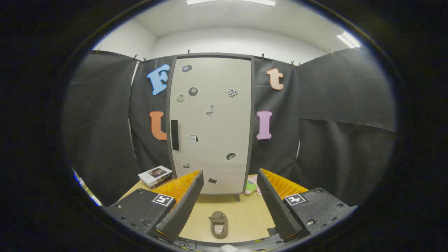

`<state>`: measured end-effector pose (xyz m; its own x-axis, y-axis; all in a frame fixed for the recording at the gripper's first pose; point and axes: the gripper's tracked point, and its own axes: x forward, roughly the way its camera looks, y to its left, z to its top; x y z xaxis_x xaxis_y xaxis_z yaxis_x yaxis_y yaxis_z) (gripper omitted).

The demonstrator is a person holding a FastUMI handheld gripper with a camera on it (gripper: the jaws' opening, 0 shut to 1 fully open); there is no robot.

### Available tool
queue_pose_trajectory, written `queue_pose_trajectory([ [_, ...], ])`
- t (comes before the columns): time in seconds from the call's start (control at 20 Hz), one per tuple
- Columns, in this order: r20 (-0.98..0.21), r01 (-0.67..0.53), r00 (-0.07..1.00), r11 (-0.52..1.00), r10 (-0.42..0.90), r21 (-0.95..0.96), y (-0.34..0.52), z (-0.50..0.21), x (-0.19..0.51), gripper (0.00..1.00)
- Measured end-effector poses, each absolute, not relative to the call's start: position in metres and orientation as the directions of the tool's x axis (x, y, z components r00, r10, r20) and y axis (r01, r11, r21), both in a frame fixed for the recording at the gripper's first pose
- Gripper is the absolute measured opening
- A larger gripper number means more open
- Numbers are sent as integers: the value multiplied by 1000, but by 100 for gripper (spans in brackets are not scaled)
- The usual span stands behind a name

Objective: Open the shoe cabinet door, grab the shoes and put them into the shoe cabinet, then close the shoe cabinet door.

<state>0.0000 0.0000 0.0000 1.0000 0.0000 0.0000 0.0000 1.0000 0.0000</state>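
A tall pale shoe cabinet (211, 122) stands upright at the far side of the wooden tabletop (245, 213), its door shut and dotted with several stickers. A dark vertical handle (174, 134) sits on the door's left side. A small brown slipper (219, 224) lies on the tabletop between my fingers, well short of the cabinet. My gripper (229, 189) is open, held back from both, with nothing between its fingers.
A stack of books (155, 176) lies left of the cabinet's foot. A small pink and green toy (251, 185) sits at the cabinet's lower right corner, partly behind my right finger. Black cloth walls close in on both sides.
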Motion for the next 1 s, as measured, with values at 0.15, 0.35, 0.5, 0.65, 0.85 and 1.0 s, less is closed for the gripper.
queue_pose_trajectory([
  [0.15,-2,2,1000,1000,-2,-4,2,-1,-1,100],
  [0.35,-3,13,1000,1000,-13,-1,5,1,-1,100],
  [0.5,5,20,1000,1000,-20,5,10,4,-1,100],
  [0.65,13,24,1000,1000,-24,-4,13,6,-1,100],
  [0.85,19,12,1000,1000,-11,-15,28,11,13,100],
  [1.0,28,-21,999,1000,21,-20,50,18,33,100],
])
